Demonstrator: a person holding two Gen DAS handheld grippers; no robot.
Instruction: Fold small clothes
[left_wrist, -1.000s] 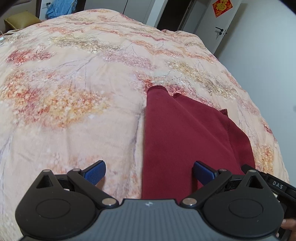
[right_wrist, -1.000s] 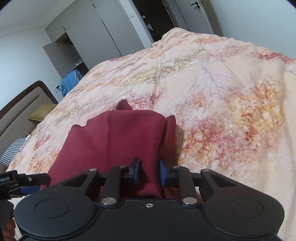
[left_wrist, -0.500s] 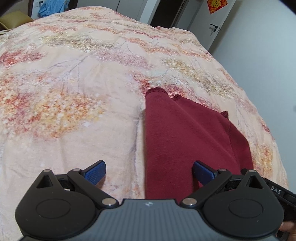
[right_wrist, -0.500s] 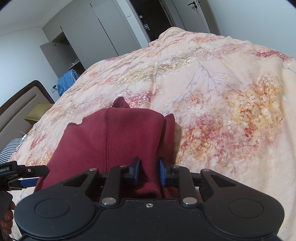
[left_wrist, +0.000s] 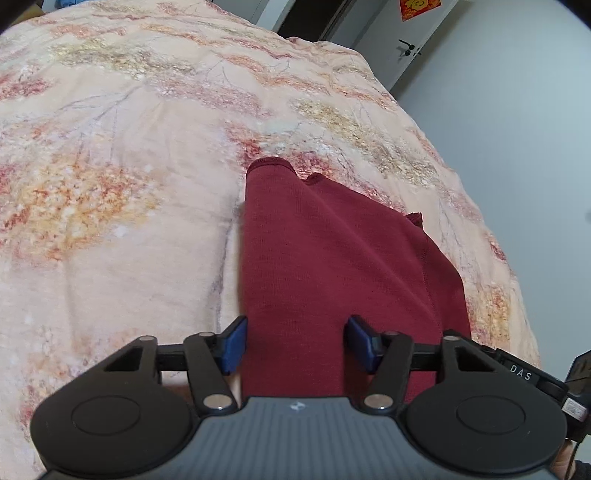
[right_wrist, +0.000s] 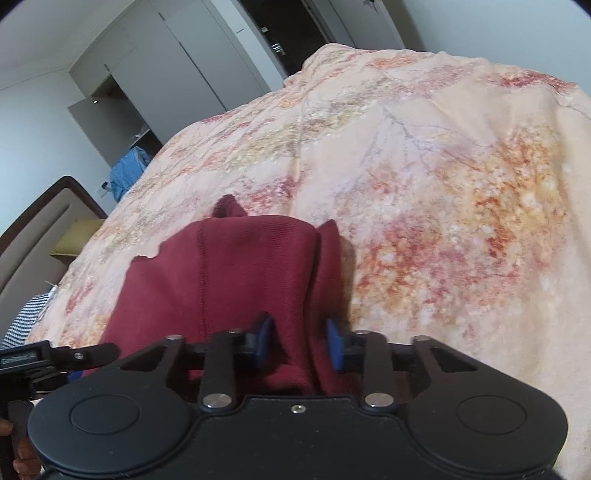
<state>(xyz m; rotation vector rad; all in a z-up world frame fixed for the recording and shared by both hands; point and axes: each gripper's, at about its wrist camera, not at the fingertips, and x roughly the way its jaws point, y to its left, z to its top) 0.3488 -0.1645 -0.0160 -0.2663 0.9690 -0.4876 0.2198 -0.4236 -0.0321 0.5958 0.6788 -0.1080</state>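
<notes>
Left wrist view: the dark red garment (left_wrist: 332, 266) lies on the floral bedspread (left_wrist: 110, 184), already folded into a narrow strip. My left gripper (left_wrist: 295, 341) straddles its near edge, jaws parted, nothing pinched. My right gripper (right_wrist: 297, 341) likewise stands parted around the cloth. Judged remaining: the crosswise fold.

Both wrist views low over bedspread (left_wrist: 110, 221), close, sharing red garment (right_wrist: 229, 273)

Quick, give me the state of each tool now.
Left tool: open, fingers either side of the red garment.
Right tool: open, garment fold between its fingers.
</notes>
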